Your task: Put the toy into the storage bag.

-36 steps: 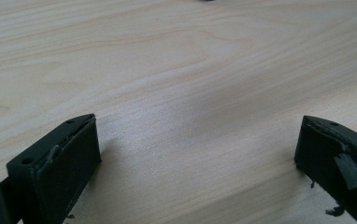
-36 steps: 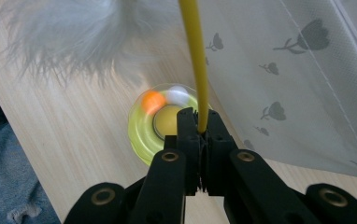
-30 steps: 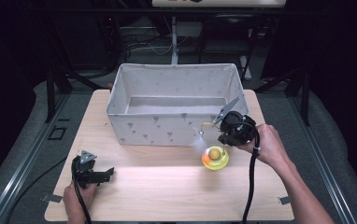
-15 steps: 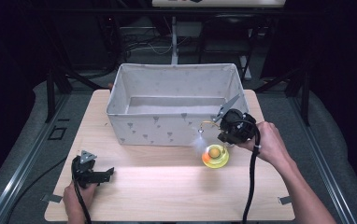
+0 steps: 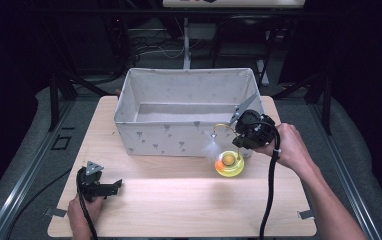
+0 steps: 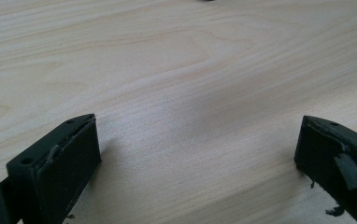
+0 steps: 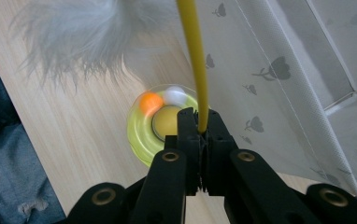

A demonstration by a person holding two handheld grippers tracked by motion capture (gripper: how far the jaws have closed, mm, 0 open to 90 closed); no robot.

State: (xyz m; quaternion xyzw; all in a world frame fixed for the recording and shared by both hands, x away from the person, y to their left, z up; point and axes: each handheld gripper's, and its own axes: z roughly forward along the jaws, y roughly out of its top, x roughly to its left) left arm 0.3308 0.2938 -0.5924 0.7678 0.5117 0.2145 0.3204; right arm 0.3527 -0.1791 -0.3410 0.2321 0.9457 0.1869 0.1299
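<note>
Lifting looks to be the step in hand: our right gripper [image 7: 199, 133] has its jaws clamped tight on the thin yellow wire [image 7: 194, 60] of a cat toy, whose round yellow-green base [image 5: 229, 164] sits on the worktop [image 5: 179, 205] just in front of the grey fabric bin [image 5: 189, 107], touching or nearly touching its front wall. A white feather tuft [image 7: 78, 42] hangs off the wire's far end, and an orange ball [image 7: 150, 102] rides in the base's track. Our left gripper [image 6: 195, 154] rests near the worktop's front left corner, jaws wide apart with nothing between them. Next, we judge, the toy must rise above the bin's rim and go in, without the springy wire slipping. Against the earlier frames, almost nothing differs: both hands and the toy sit where they were.
</note>
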